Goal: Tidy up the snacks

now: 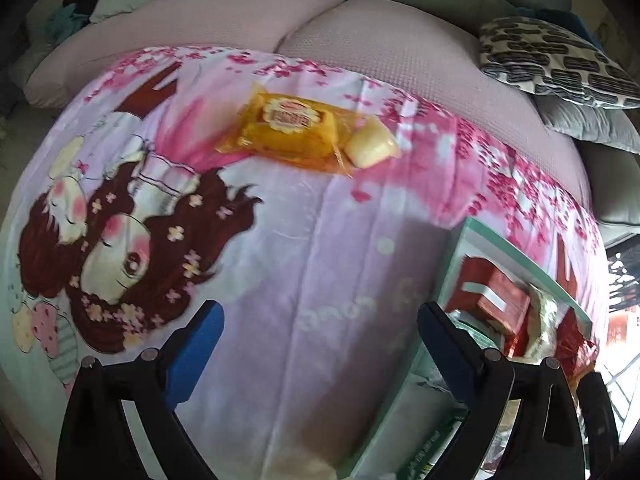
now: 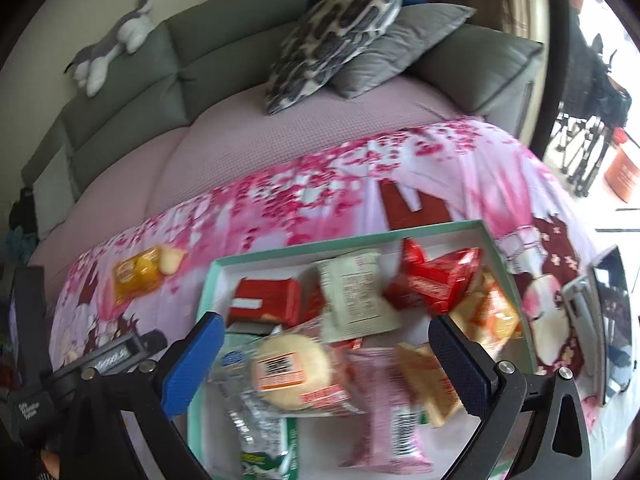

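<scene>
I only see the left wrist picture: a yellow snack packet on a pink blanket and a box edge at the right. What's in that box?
Observer: The mint-green cardboard box holds many snacks, among them a round pale bun in clear wrap.
Operator: Anything red?
Observer: Yes, a crinkled red foil packet lies at the far side, beside a flat red wrapped bar.
Operator: And the other hand-held gripper?
Observer: The right hand-held gripper is above the box, jaws apart, gripping nothing.
Operator: Anything on the sofa back?
Observer: A grey and white plush toy lies there.
</scene>
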